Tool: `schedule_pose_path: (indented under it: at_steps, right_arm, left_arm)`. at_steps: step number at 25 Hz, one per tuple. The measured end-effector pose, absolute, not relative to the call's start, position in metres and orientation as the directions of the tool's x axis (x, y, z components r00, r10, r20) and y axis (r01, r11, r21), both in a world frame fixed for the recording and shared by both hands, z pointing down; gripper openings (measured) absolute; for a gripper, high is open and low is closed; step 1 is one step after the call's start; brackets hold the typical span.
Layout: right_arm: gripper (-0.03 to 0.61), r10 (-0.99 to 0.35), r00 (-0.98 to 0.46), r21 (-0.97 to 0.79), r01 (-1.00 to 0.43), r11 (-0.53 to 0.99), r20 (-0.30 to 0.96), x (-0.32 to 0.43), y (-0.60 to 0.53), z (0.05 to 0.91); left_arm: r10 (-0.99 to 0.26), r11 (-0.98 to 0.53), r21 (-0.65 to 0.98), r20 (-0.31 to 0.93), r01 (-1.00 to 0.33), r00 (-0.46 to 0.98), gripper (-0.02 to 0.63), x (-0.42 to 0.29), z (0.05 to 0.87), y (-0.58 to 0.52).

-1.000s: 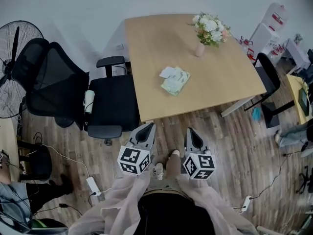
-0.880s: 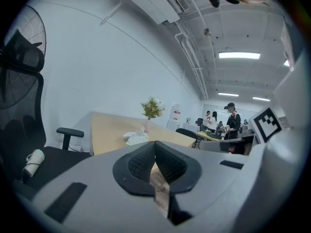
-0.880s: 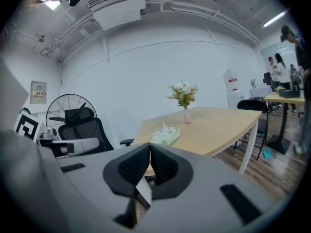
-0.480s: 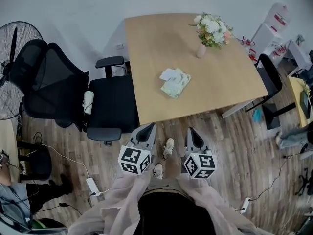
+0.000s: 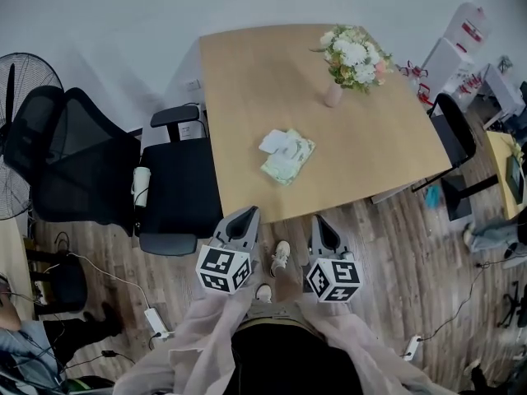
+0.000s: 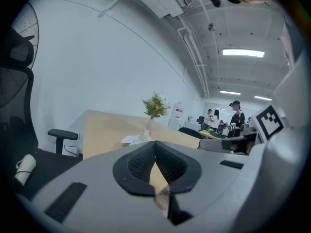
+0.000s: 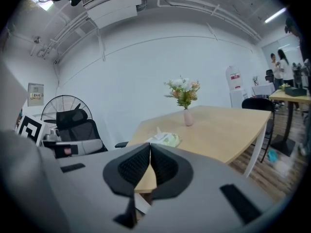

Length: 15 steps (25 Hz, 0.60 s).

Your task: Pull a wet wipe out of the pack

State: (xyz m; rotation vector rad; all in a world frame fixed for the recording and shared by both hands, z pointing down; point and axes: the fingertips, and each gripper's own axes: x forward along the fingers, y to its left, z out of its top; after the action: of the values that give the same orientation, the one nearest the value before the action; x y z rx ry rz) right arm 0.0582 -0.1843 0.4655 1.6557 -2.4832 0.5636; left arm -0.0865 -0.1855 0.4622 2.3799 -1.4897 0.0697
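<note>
A pale green wet wipe pack (image 5: pixel 287 156) lies on the wooden table (image 5: pixel 387 130), with a white wipe (image 5: pixel 272 141) sticking out at its far left end. The pack also shows in the left gripper view (image 6: pixel 137 139) and the right gripper view (image 7: pixel 165 139). My left gripper (image 5: pixel 246 215) and right gripper (image 5: pixel 322 221) hover over the floor just short of the table's near edge, well apart from the pack. Both are shut with nothing between the pads, as the left gripper (image 6: pixel 155 143) and right gripper (image 7: pixel 149 145) show in their own views.
A pink vase of flowers (image 5: pixel 351 58) stands at the table's far side. A black office chair (image 5: pixel 161 179) sits left of the table, with a fan (image 5: pixel 20 105) behind it. Another chair (image 5: pixel 453 138) stands at the right. Cables (image 5: pixel 107 274) lie on the wooden floor.
The table and pack have come closer in the head view as I stepped forward. Both grippers now sit nearer the table's edge, still shut.
</note>
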Motion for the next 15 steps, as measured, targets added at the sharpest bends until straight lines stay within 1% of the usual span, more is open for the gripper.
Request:
schedule_pose_path:
  at_steps: [8, 15]
  right_arm:
    - [0.012, -0.857, -0.414, -0.252, -0.904, 0.345, 0.308, 0.062, -0.233, 0.472]
    - [0.014, -0.837, -0.459, -0.254, -0.884, 0.393, 0.3, 0.054, -0.277, 0.471]
  left_arm:
    - [-0.863, -0.389, 0.26, 0.234, -0.884, 0.448, 0.011, -0.079, 0.471, -0.234]
    - [-0.878, -0.356, 0.25, 0.24, -0.901, 0.413, 0.011, -0.082, 0.47, -0.272]
